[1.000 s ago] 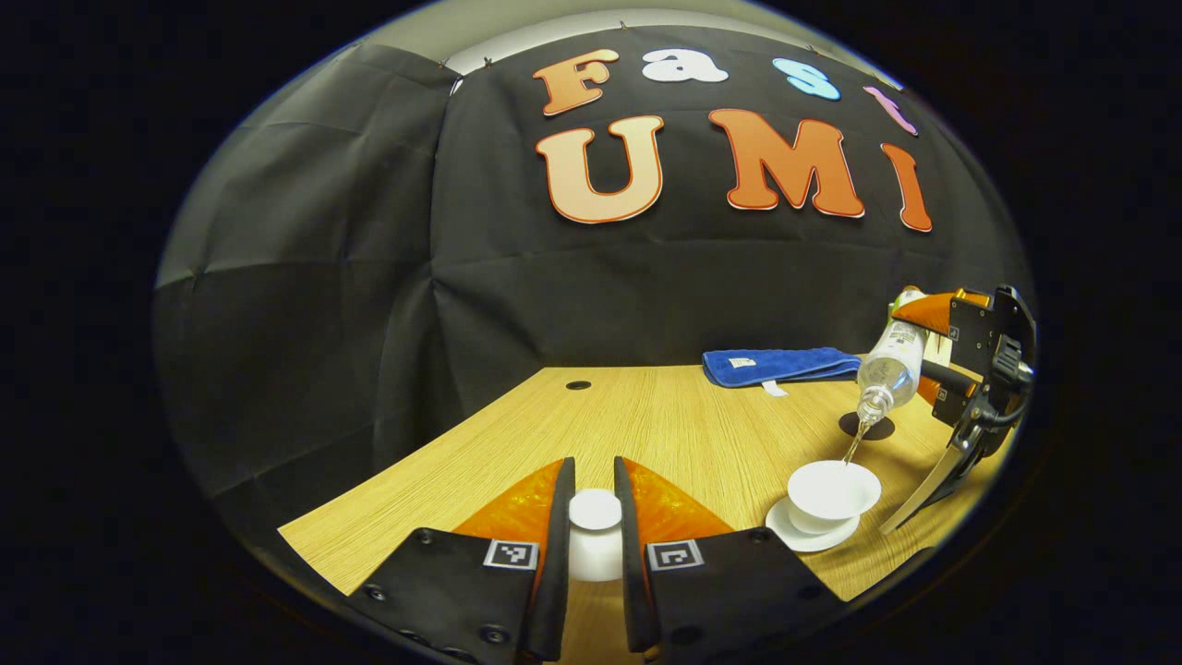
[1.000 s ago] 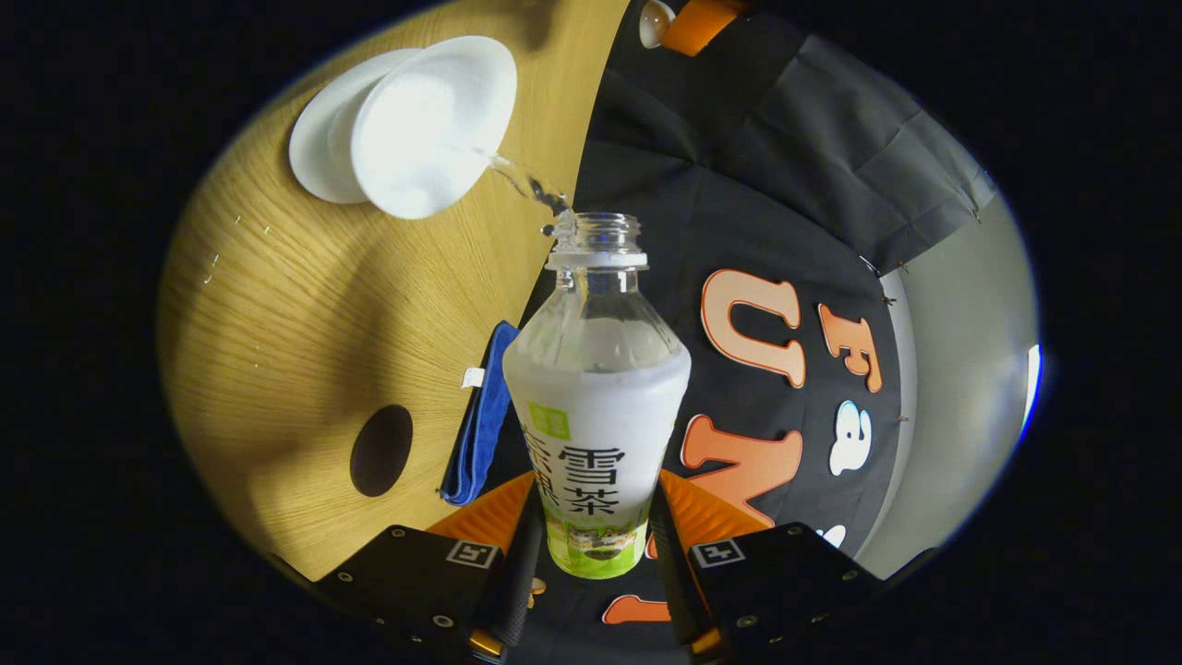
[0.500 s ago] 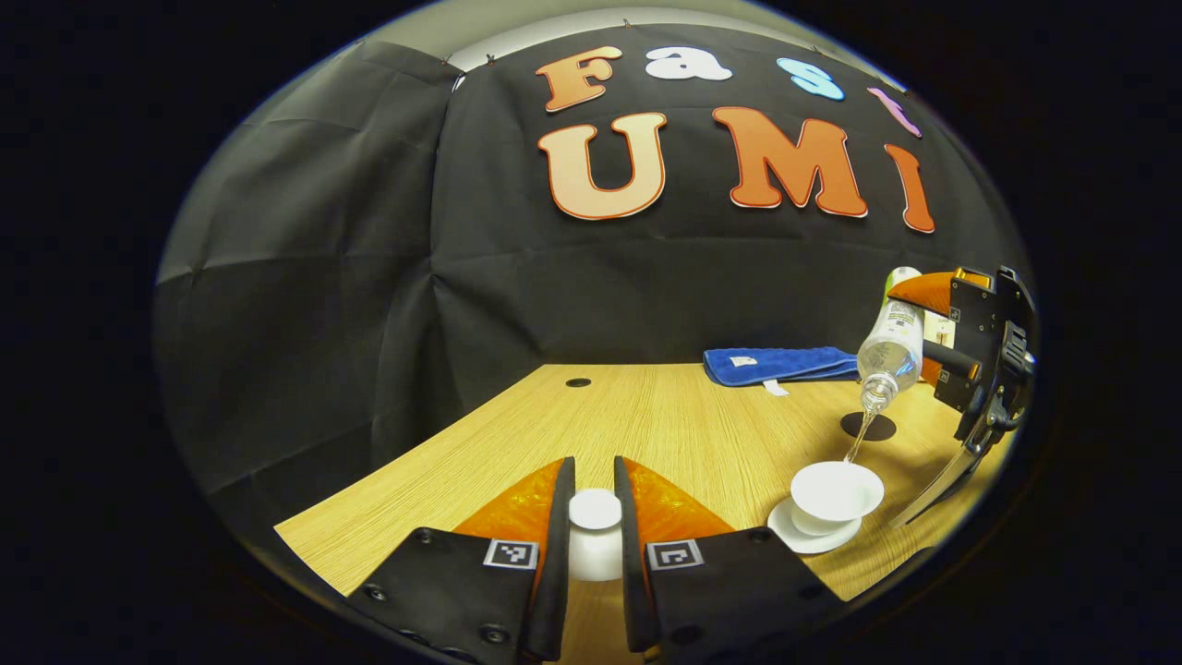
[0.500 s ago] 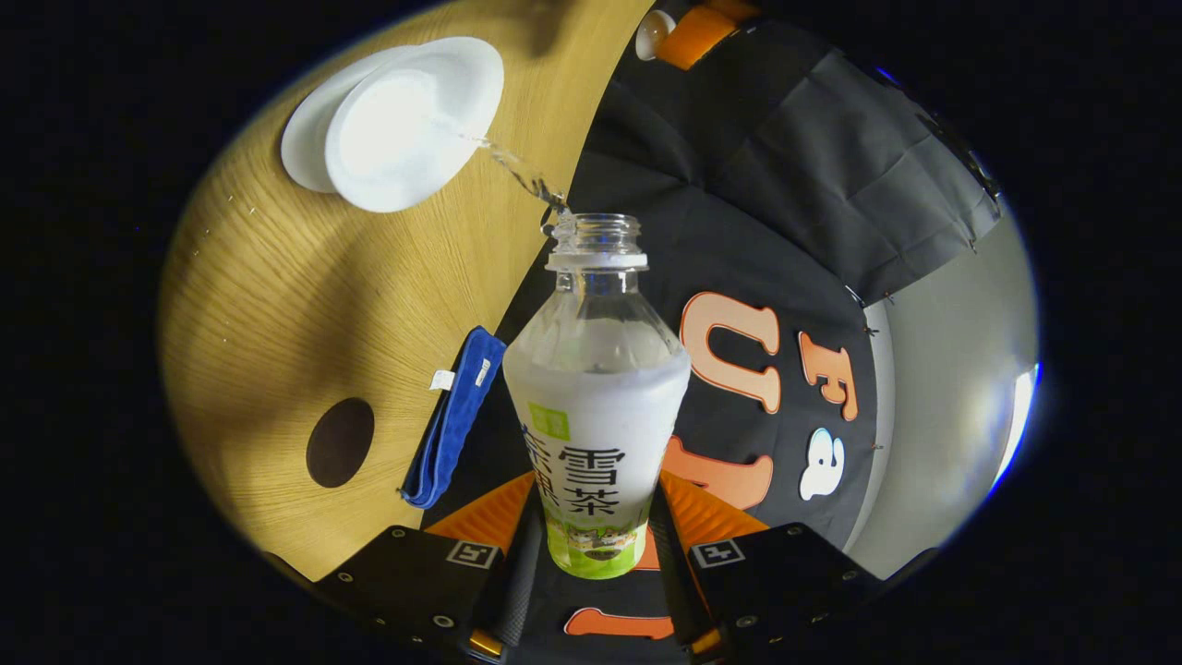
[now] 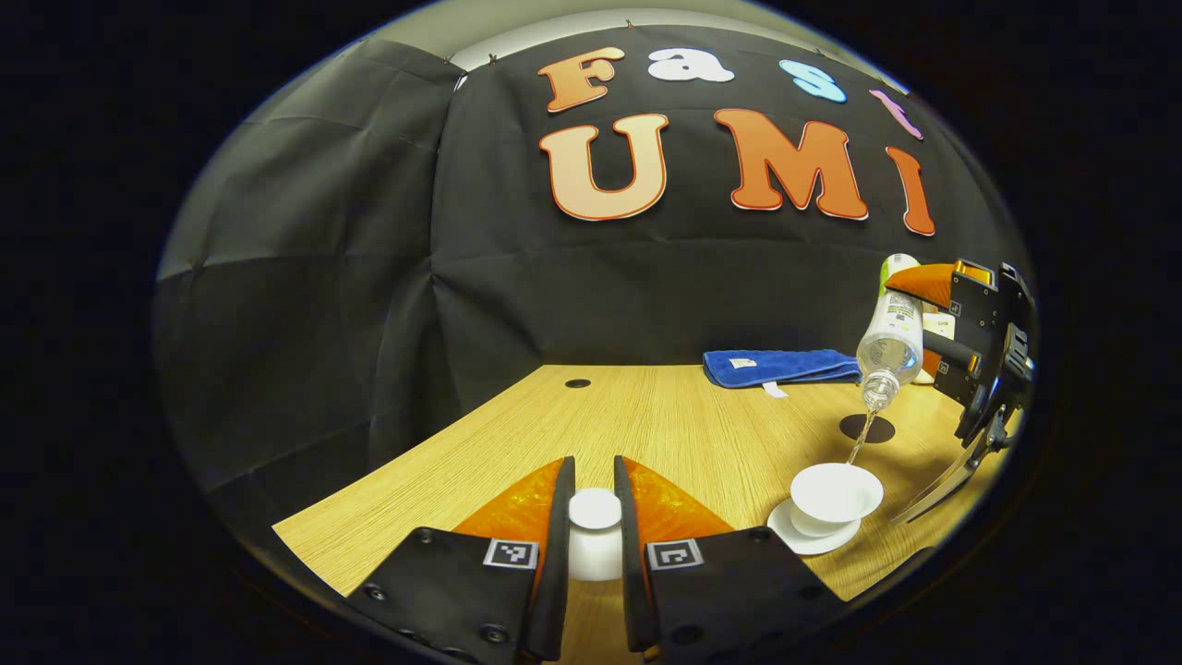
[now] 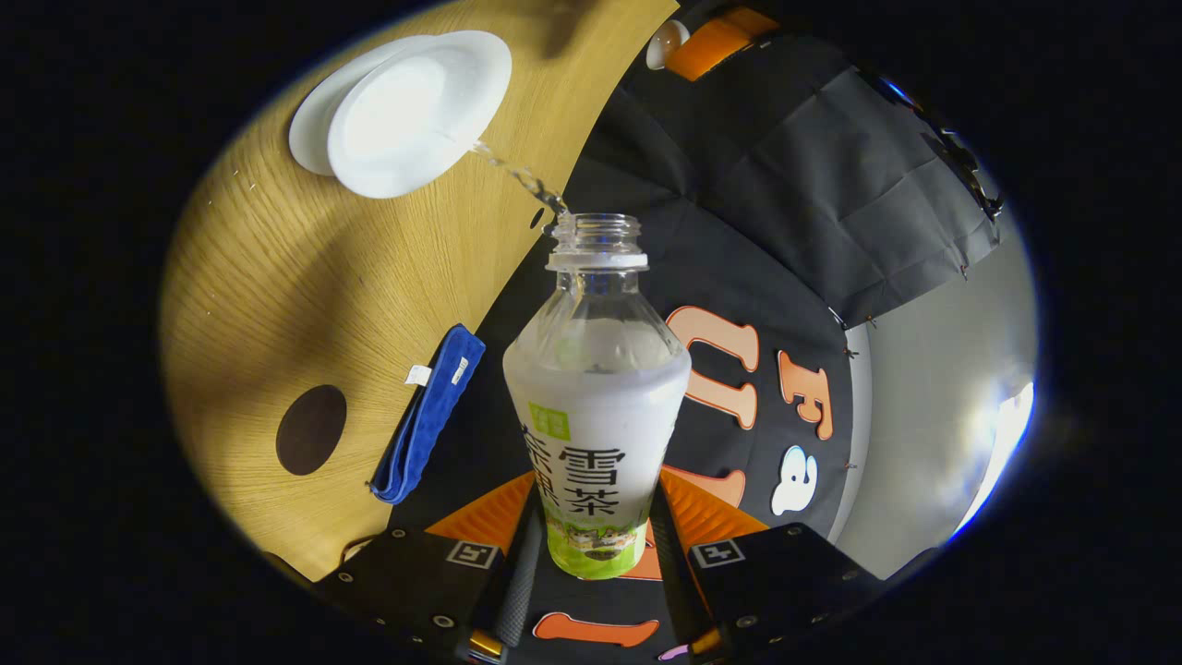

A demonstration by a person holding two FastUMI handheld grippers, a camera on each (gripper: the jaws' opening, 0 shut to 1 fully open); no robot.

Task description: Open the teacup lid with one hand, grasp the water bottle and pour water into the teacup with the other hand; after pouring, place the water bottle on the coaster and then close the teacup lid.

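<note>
Teacup (image 5: 833, 493) uncovered, water streaming in | right tool (image 6: 591, 545) clamps tilted bottle (image 6: 596, 397) | left tool (image 5: 594, 517) grips lid (image 5: 595, 510) (aloft)

Wooden table (image 5: 665, 416) — pale grain — backed by creased black cloth wall (image 5: 369, 277).

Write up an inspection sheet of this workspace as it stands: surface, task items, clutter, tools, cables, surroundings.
Surface: wooden table, round port hole near the back edge.
Job's things: teacup on its saucer, uncovered; water bottle tilted, uncapped, thin stream falling into the cup; teacup lid held off to the side; dark round coaster bare.
Clutter: folded blue cloth at the table's back.
Tools: left tool shut on the lid; right tool shut on the bottle.
Cables: nothing seen.
Surroundings: black cloth wall.
</note>
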